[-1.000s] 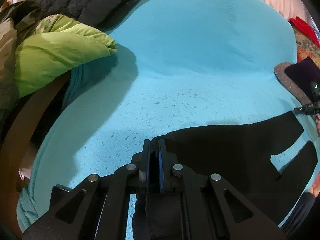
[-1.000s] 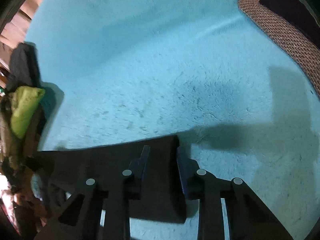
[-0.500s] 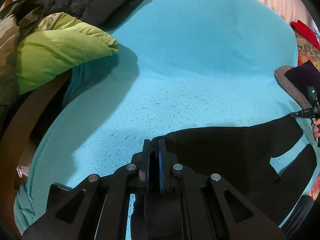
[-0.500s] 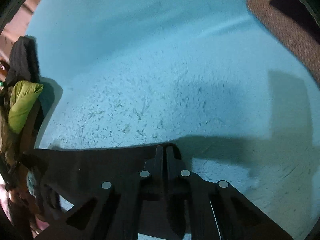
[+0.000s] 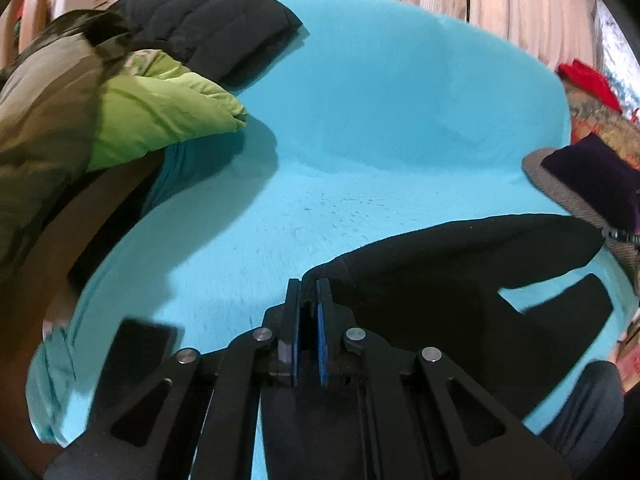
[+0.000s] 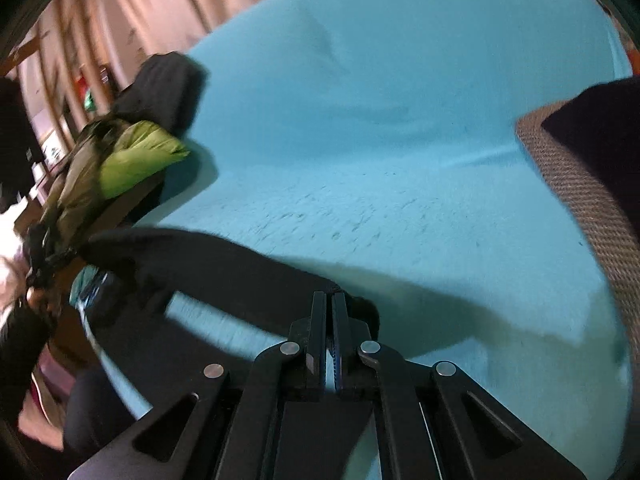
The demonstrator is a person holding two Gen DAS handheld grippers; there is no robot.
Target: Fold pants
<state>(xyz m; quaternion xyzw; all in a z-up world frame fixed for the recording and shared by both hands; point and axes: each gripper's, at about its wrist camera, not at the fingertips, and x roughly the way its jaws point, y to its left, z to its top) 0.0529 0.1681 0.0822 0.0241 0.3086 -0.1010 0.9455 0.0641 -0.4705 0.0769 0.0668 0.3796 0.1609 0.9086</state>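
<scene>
On the blanket (image 5: pixel 400 120), your left gripper (image 5: pixel 307 292) and right gripper (image 6: pixel 330 304) each pinch the pants (image 5: pixel 460 264); no fold is finished yet.

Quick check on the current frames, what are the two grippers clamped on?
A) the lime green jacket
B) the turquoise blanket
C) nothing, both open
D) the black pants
D: the left gripper and the right gripper each have their jaws shut on an edge of the black pants, which stretch between them over the turquoise blanket; the lime green jacket lies off to the side, untouched.
</scene>
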